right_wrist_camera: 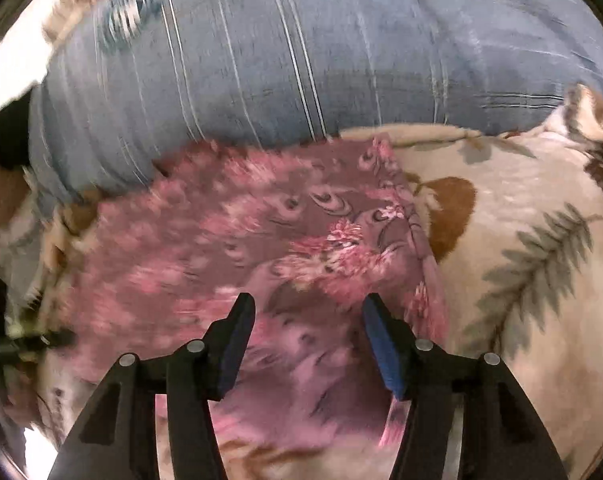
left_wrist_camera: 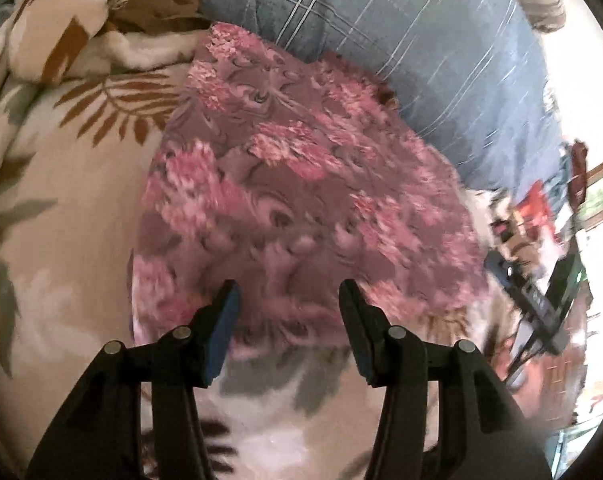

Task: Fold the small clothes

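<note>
A mauve cloth with pink flowers lies spread flat on a cream blanket with a leaf print. My left gripper hovers over the cloth's near edge, its jaws open and nothing between the blue pads. In the right wrist view the same cloth fills the middle. My right gripper stands open above the cloth, close to its right-hand edge, with only the flat fabric showing in the gap. Both views are blurred.
A blue striped pillow lies behind the cloth. A brown garment is bunched at the far left on a folded part of the blanket. The blanket stretches to the right. A dark blurred device sits at the right edge.
</note>
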`<state>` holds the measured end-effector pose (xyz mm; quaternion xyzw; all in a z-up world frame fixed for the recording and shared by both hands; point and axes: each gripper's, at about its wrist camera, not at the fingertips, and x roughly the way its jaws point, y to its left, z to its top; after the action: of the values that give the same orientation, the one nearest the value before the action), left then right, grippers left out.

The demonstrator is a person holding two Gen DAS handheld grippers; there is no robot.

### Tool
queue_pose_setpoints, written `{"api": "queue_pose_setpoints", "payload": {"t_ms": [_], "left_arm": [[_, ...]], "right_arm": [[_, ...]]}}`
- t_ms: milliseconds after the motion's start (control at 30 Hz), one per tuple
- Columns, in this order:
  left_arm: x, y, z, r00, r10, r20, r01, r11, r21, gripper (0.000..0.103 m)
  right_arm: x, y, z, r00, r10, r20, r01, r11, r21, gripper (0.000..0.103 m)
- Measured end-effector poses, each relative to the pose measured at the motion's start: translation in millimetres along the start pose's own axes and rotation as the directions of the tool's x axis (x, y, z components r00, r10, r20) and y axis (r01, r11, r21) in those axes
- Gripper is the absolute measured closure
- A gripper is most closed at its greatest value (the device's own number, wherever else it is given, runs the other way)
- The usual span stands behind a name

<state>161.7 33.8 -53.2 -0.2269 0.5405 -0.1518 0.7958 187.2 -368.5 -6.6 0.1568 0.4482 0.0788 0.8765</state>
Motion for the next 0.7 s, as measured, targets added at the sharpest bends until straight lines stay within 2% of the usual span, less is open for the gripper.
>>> {"api": "queue_pose_setpoints", "payload": {"t_ms": [67,100,133,167,200,267,333,400,533,567,600,633,667,700], "left_arm": [[3,5,-6,1.000,0.008,-0.017,-0.008,1.000,-0.019,0.053],[6,6,-8,1.000,0.001,-0.015,-0.002,1.000,-0.023,0.054],[4,8,-10,1.000,-0.006,0.000,0.006,1.000,-0.027,0.054],[0,10,-9,1.000,-0.011,0.010,0.012,0.999,-0.038,0.053],[-1,12,-10,1.000,-0.016,0.015,0.017,0.998,-0.054,0.053],[1,14,-9,0.999,-0.030,0.023,0.032,0.995,-0.092,0.053],[2,17,-8,0.998,-0.049,0.029,0.053,0.990,-0.131,0.053],[3,20,-8,0.997,-0.067,0.038,0.072,0.983,-0.167,0.053],[2,20,-9,0.996,-0.072,0.043,0.078,0.982,-0.172,0.053],[0,19,-10,0.997,-0.072,0.042,0.078,0.981,-0.176,0.053],[-4,18,-13,0.996,-0.081,0.042,0.087,0.979,-0.185,0.053],[-8,17,-16,0.994,-0.104,0.045,0.111,0.976,-0.188,0.053],[-13,16,-20,0.989,-0.138,0.053,0.146,0.972,-0.186,0.053],[-17,14,-25,0.984,-0.165,0.066,0.175,0.967,-0.187,0.053]], "right_arm": [[-13,-5,-16,0.999,0.032,0.012,-0.032,0.999,0.043,0.031],[-8,-6,-26,0.999,0.029,-0.017,-0.028,0.998,0.064,0.027],[0,-9,-34,0.998,0.019,-0.061,-0.014,0.997,0.079,0.027],[5,-13,-43,0.997,0.028,-0.071,-0.023,0.997,0.078,0.026],[-2,-11,-47,0.999,0.028,-0.026,-0.026,0.997,0.067,0.027],[-3,-12,-44,0.999,0.019,-0.040,-0.014,0.991,0.135,0.023],[0,-13,-38,0.996,0.076,-0.052,-0.064,0.977,0.204,0.000],[6,-13,-36,0.994,0.101,-0.042,-0.091,0.976,0.200,0.000],[2,-6,-44,0.993,0.117,-0.003,-0.116,0.988,0.101,0.002],[-6,-13,-44,0.991,0.136,0.017,-0.137,0.980,0.142,0.004],[-17,-31,-45,0.980,0.185,0.074,-0.198,0.944,0.264,0.006],[-27,-48,-48,0.960,0.240,0.142,-0.276,0.885,0.375,0.005],[-38,-70,-53,0.940,0.258,0.221,-0.335,0.811,0.479,0.005],[-42,-82,-56,0.940,0.242,0.239,-0.334,0.789,0.516,0.003]]}}
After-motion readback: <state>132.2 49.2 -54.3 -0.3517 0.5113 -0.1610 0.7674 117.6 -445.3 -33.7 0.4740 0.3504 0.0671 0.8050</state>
